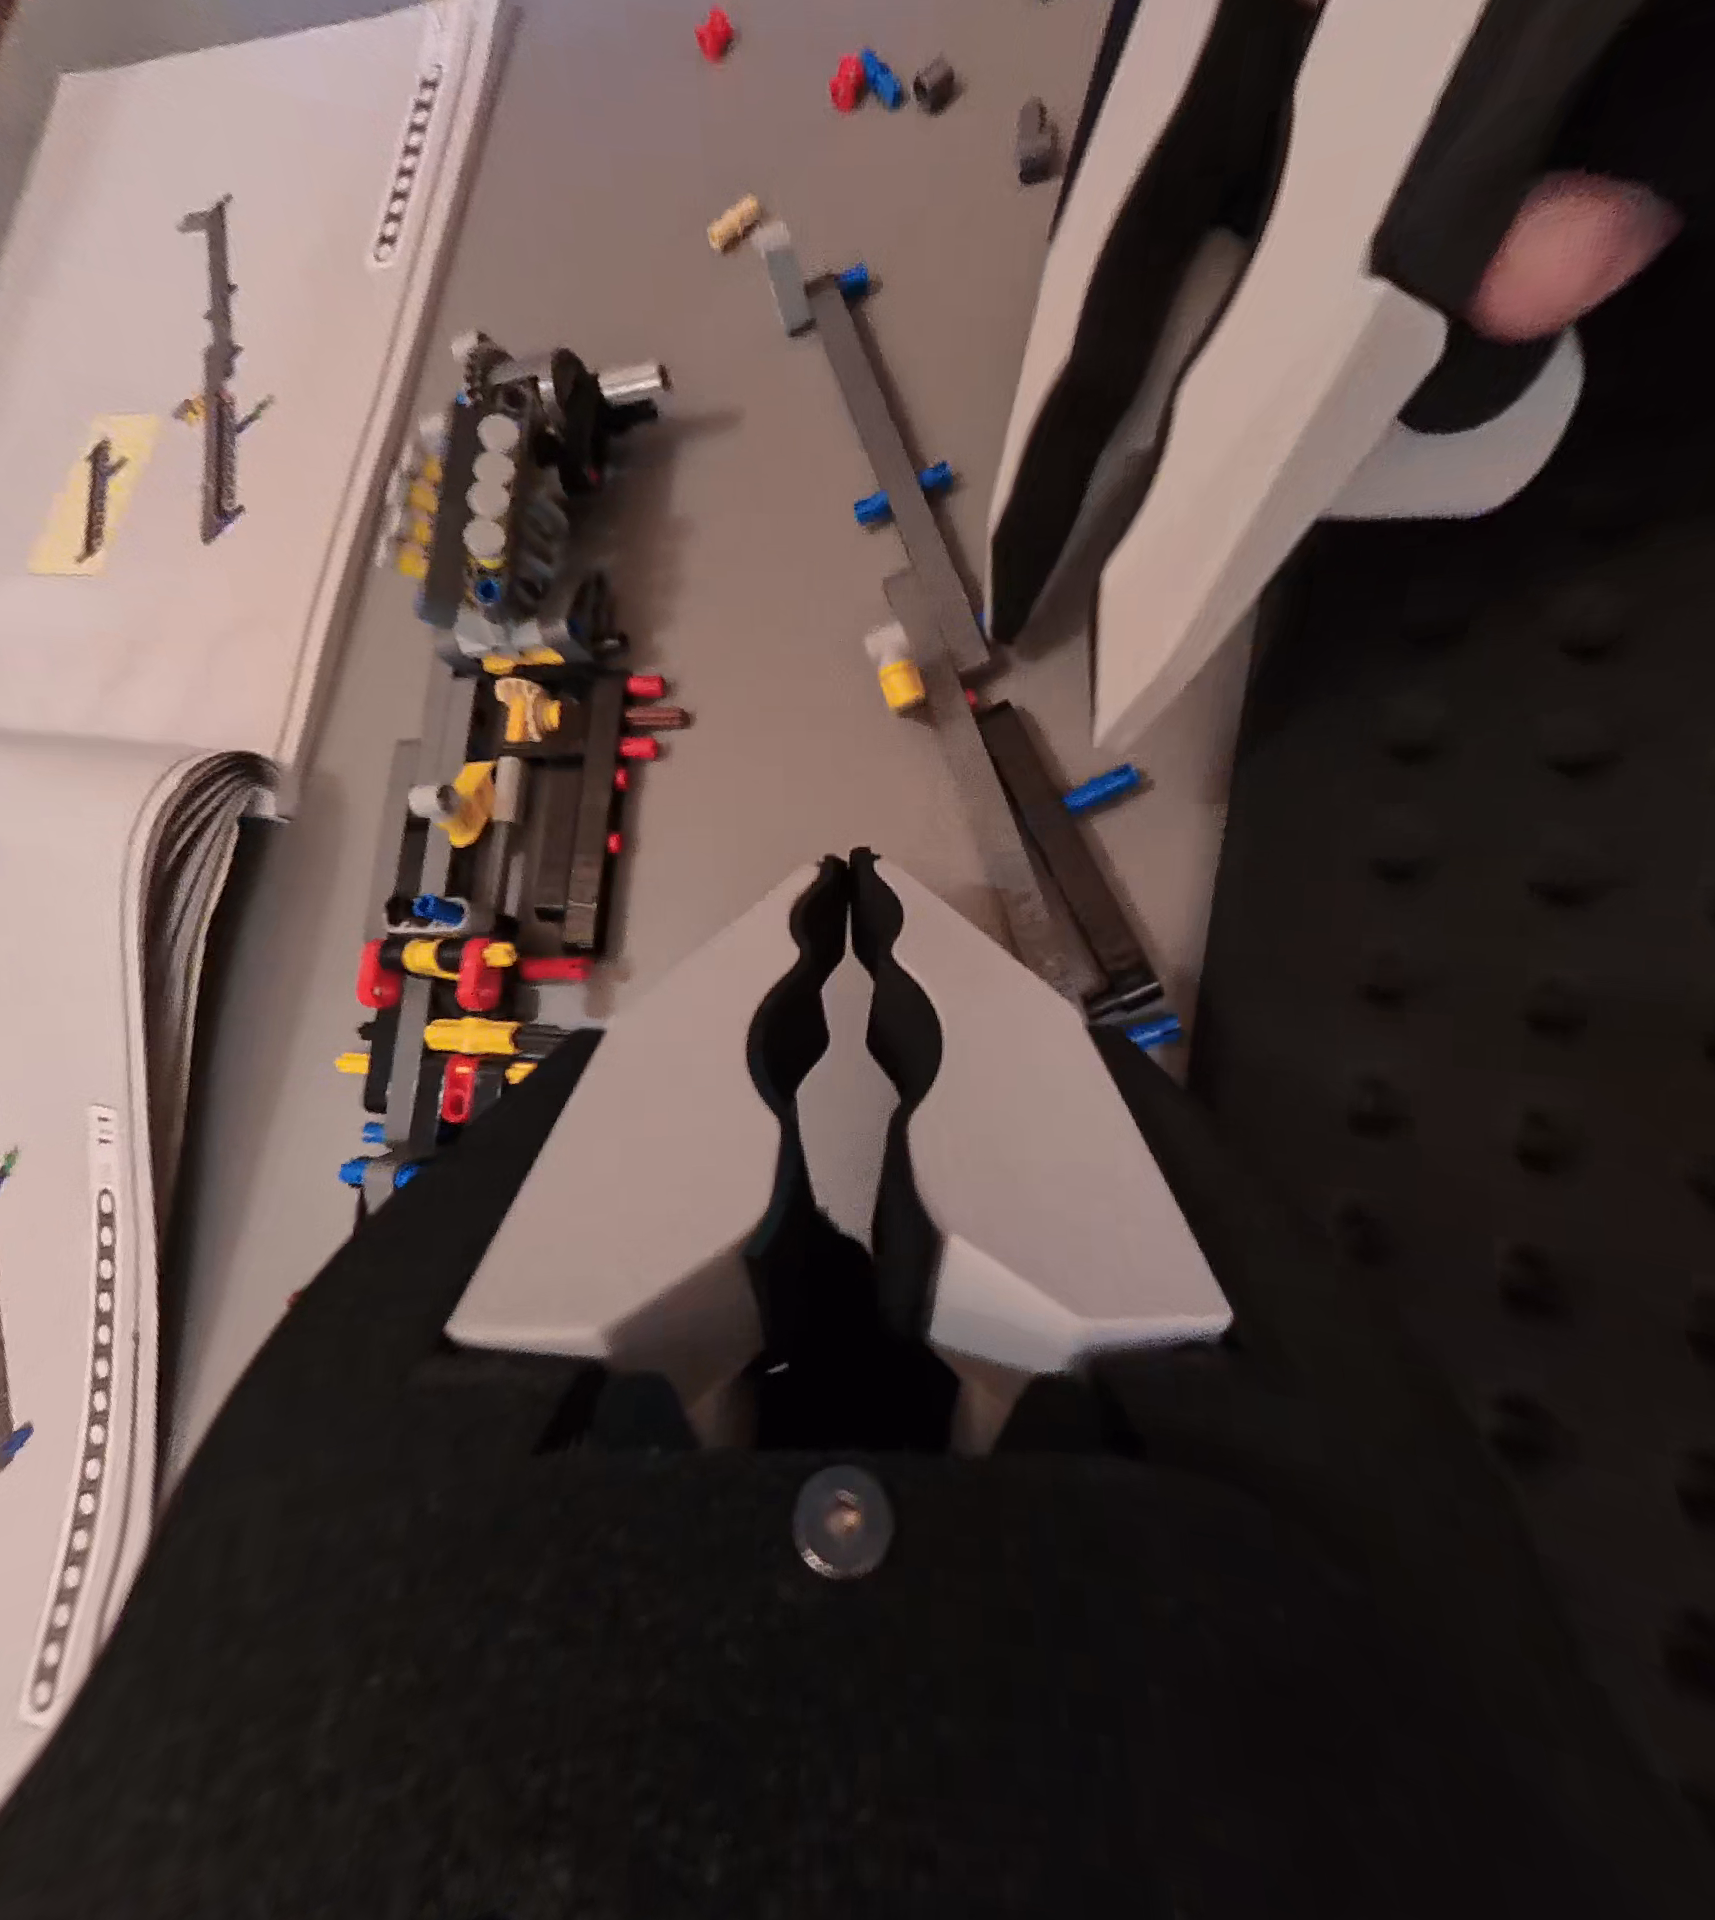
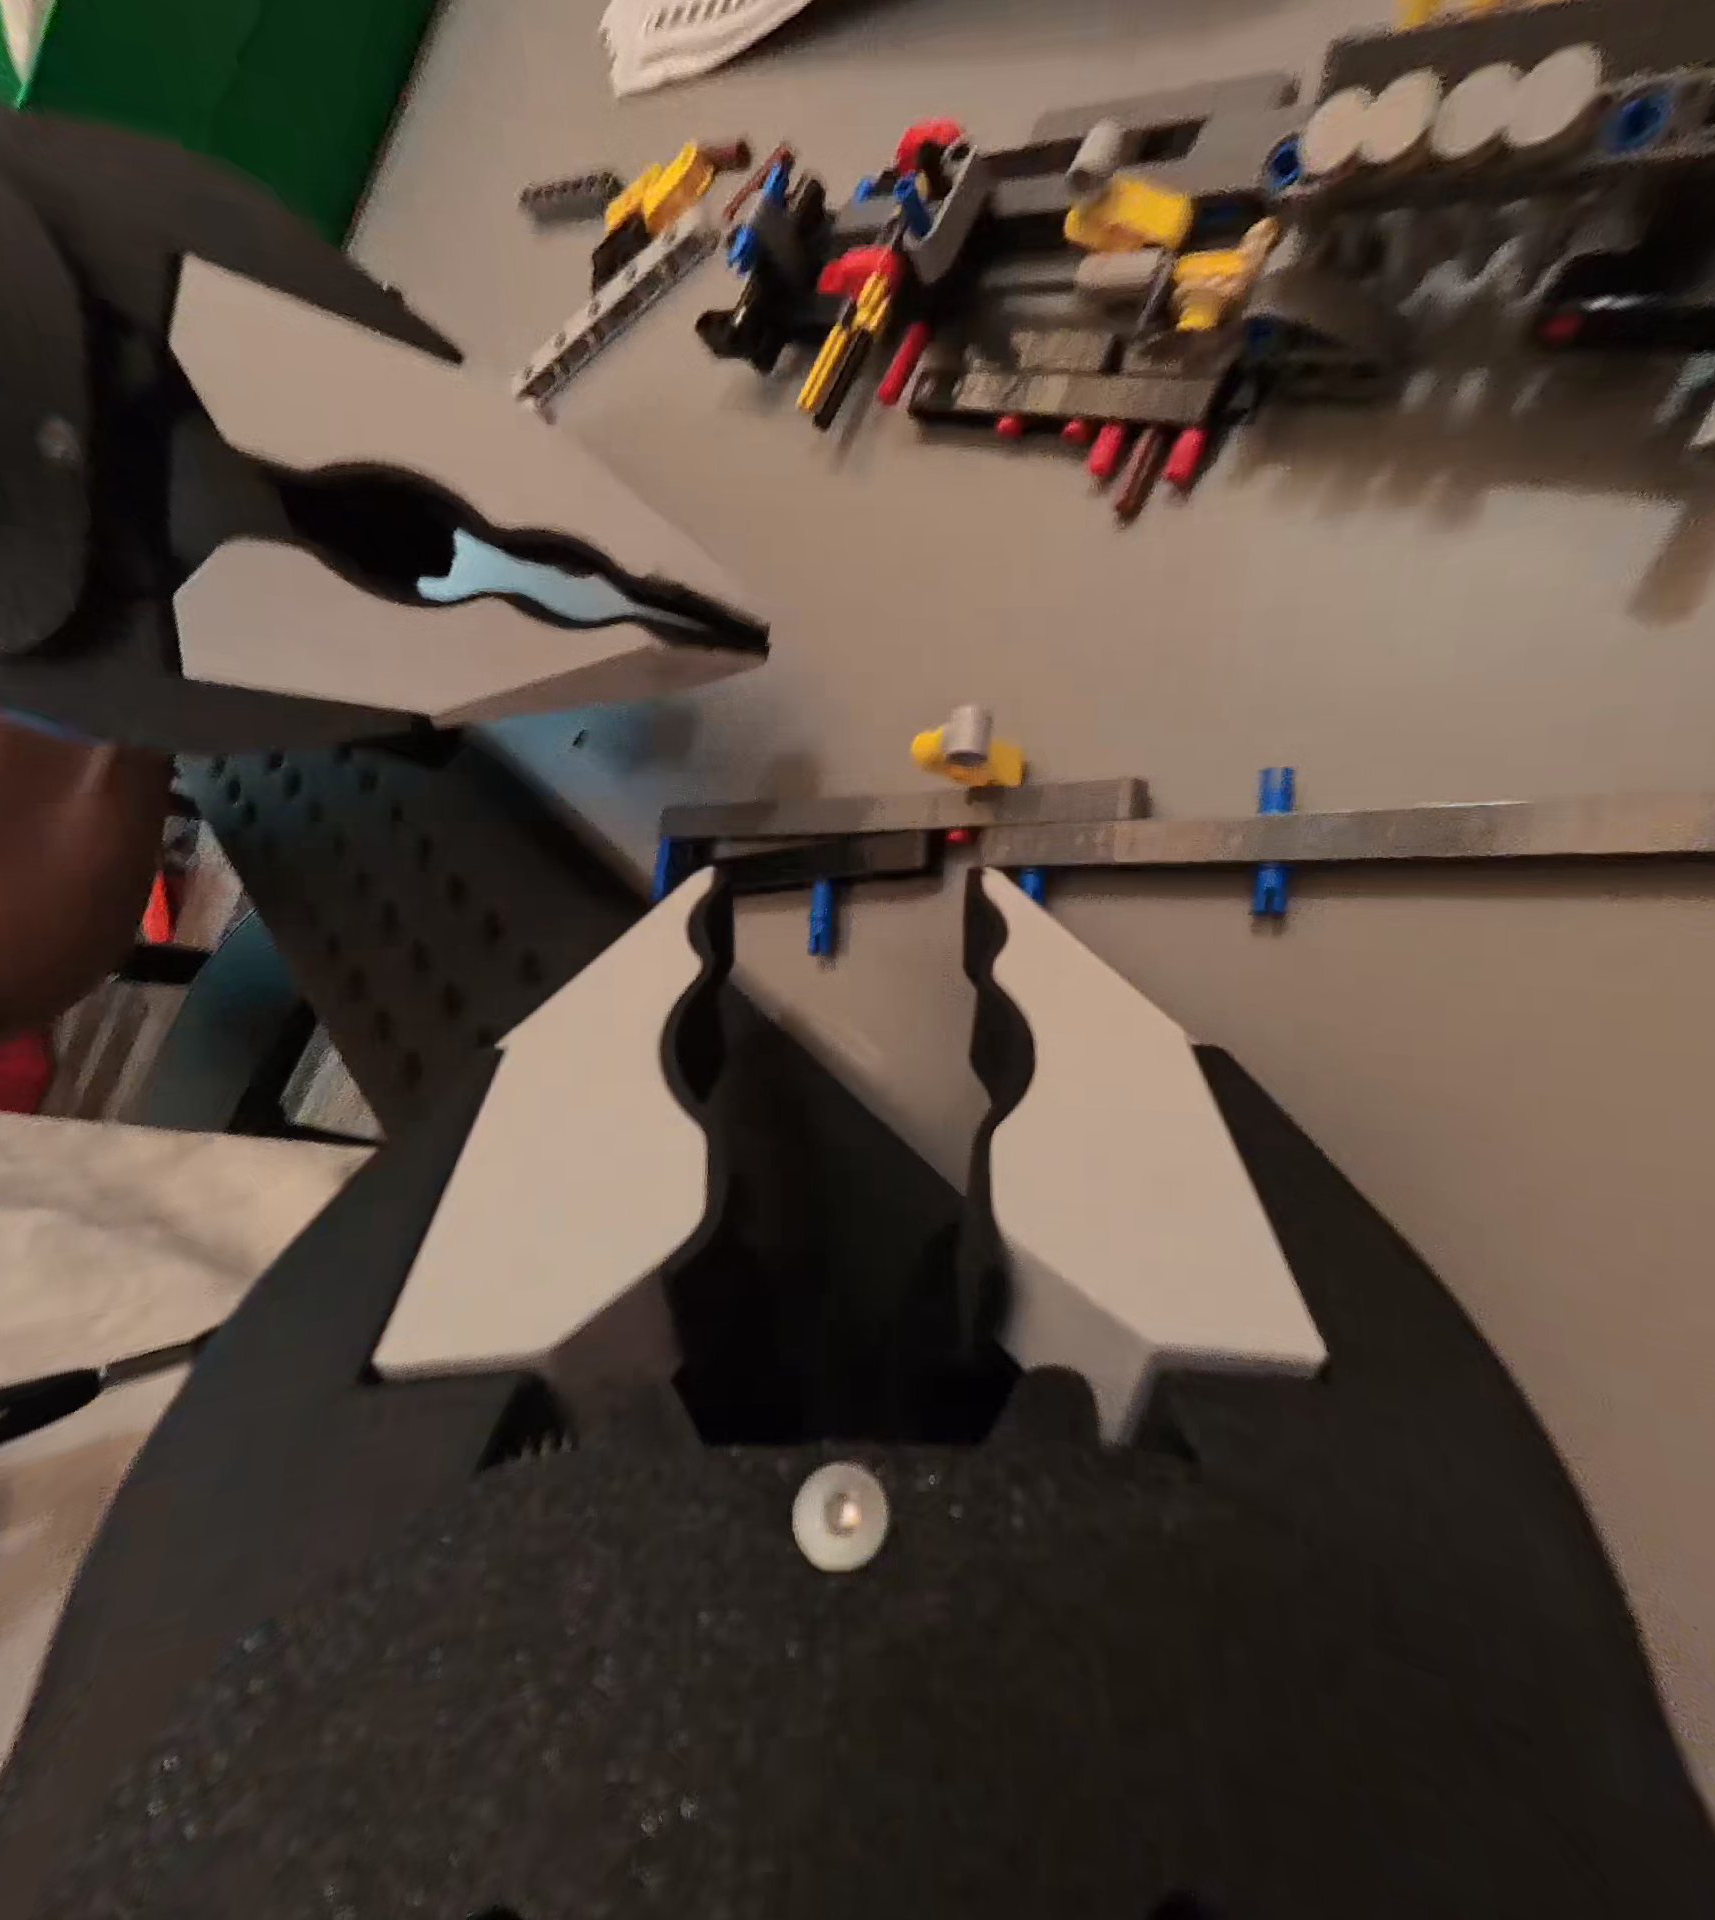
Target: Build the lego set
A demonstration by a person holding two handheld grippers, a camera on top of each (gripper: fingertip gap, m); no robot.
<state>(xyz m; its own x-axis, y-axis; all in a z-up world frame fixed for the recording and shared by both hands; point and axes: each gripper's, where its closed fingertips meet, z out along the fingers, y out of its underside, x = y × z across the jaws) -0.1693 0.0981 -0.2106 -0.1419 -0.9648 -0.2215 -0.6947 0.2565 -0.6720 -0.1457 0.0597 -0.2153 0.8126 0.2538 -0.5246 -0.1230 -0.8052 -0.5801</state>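
the left gripper (image 1: 848, 857) hangs over the grey table (image 1: 759, 582) with its two black-lined fingers pressed together at the tips and nothing between them. the right gripper (image 2: 842, 883) has its fingers spread apart, empty, their tips right at the near edge of the long grey beam assembly (image 2: 1352, 836), at the end where a shorter beam is stacked on the long one; whether they touch it i cannot tell. blue pins (image 2: 1271, 883) stick out from both sides of that strip, and a small yellow and grey connector (image 2: 967, 750) sits just behind it. farther back on the table lies the bigger lego build (image 1: 510, 748), a dark frame with yellow, red and blue parts and a row of pale round pieces at one end. an open instruction booklet (image 1: 157, 416) lies beside that build, on its far side from the beam. a few loose pieces, red, blue, dark grey and tan (image 1: 874, 83), are scattered past the far end of the strip. in the right wrist view the left gripper shows at the left, closed, above the table
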